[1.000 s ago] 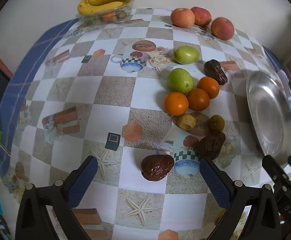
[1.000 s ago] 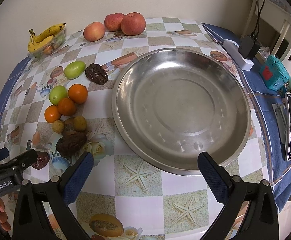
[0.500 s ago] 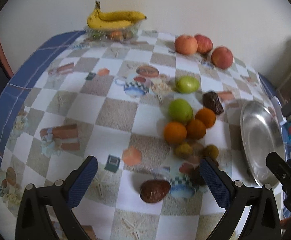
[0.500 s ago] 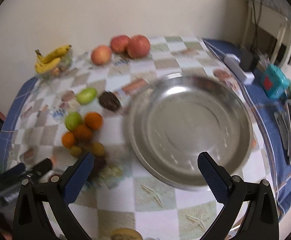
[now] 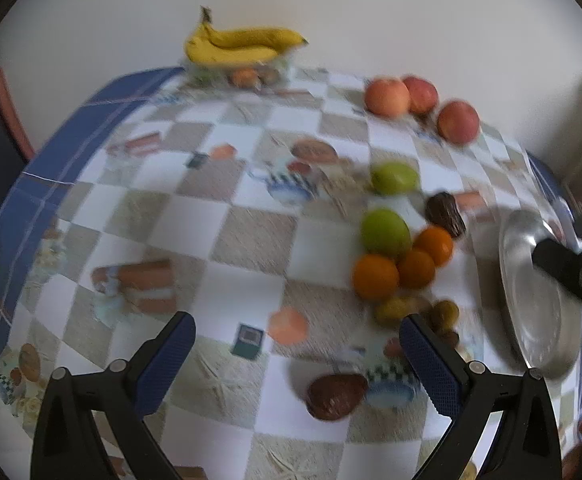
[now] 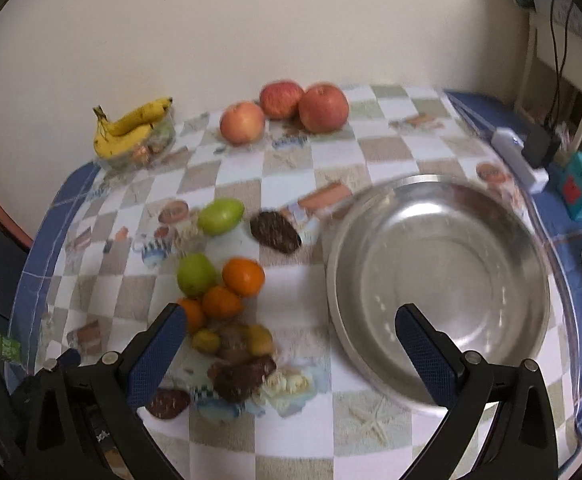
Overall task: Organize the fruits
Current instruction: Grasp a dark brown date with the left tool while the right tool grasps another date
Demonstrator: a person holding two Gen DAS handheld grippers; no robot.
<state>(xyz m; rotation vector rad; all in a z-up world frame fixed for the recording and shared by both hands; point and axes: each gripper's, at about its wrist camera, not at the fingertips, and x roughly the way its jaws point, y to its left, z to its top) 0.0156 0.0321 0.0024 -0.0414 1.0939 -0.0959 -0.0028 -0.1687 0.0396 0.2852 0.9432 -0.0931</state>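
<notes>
On the checked tablecloth (image 6: 291,164) lies loose fruit: three oranges (image 6: 243,277) touching a green fruit (image 6: 196,274), dark wrinkled pieces (image 6: 241,375) near them, possibly dates; it's blurred. Three apples (image 6: 323,107) and bananas (image 6: 131,127) sit by the wall. Just beside the cluster stands a shiny round metal bowl (image 6: 539,280). Left gripper (image 5: 297,350) and right gripper (image 6: 287,342) both hover spread wide, gripping nothing.
</notes>
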